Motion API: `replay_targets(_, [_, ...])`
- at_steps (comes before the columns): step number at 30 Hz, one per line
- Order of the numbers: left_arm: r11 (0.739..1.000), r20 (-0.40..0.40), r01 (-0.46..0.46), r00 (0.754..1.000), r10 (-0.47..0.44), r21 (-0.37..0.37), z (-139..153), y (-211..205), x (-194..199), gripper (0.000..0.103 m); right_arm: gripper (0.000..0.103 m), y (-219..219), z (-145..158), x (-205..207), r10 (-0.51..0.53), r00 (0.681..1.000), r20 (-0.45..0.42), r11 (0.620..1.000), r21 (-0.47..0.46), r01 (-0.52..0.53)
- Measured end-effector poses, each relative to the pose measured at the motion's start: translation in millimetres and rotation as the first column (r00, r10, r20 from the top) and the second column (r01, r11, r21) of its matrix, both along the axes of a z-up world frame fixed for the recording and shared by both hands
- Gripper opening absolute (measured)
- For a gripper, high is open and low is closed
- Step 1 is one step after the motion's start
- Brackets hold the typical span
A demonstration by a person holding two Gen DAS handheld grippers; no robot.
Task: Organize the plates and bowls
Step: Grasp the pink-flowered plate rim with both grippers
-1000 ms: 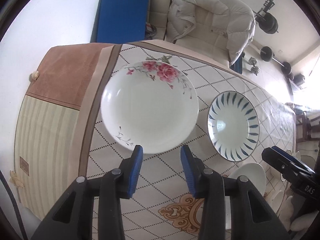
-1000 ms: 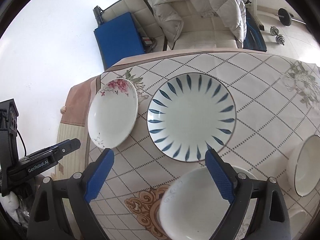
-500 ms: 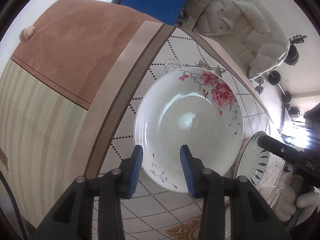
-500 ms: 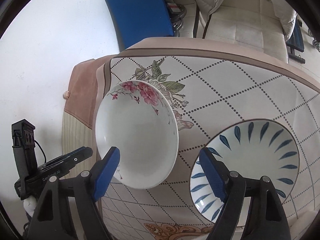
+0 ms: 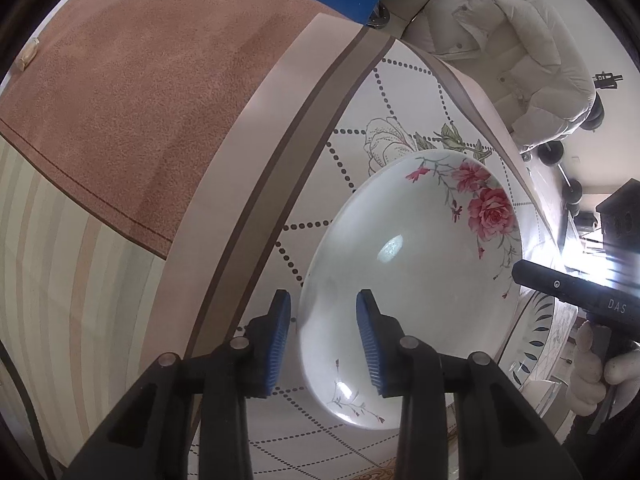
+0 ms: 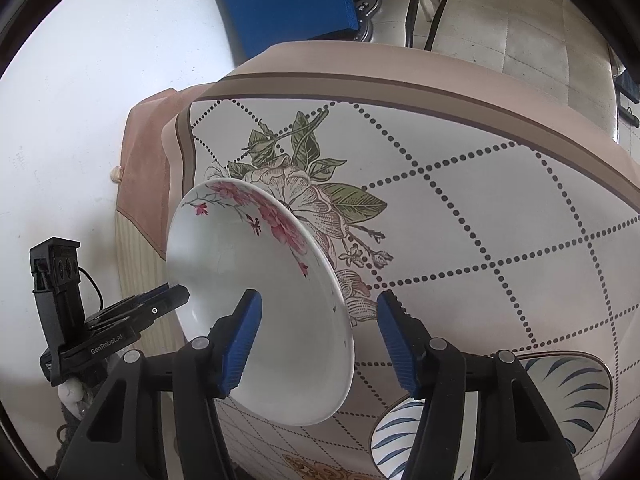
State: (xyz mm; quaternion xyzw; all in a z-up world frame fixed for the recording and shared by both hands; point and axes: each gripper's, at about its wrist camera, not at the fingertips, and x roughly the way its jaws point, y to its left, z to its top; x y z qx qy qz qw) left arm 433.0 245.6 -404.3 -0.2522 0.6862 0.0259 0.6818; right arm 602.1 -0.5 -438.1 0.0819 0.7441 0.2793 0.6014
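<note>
Showing 2 plates: floral plate [image 5: 408, 280]; striped plate [image 6: 560, 396]

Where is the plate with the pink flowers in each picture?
Left wrist view: the flower plate fills the lower middle and right, its near edge between the left gripper fingers.
Right wrist view: the flower plate sits lower left, in front of the right gripper.
Shared landmark: the blue-leaf plate beside it, at lower right in both.

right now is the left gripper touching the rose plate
Cannot tell. In the left wrist view the left gripper straddles the rose plate rim, jaws open; no contact or gap shows plainly.
</note>
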Motion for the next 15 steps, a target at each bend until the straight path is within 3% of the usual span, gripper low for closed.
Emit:
replay_targets(8, [1.0,-0.003,-0.006,1.0,0.006,-0.022,-9.2,4.7,-3.3,0.014,0.017,7.4,-17.4,-8.6,0.039,0.999,-0.004,0.998,-0.057,-0.039])
replay_targets(15, [1.0,0.013,0.001,1.0,-0.001,0.003,-4.3,5.6,-6.1,0.013,0.016,2.0,-16.3,-12.3,0.029,0.999,0.02,0.998,-0.048,-0.028])
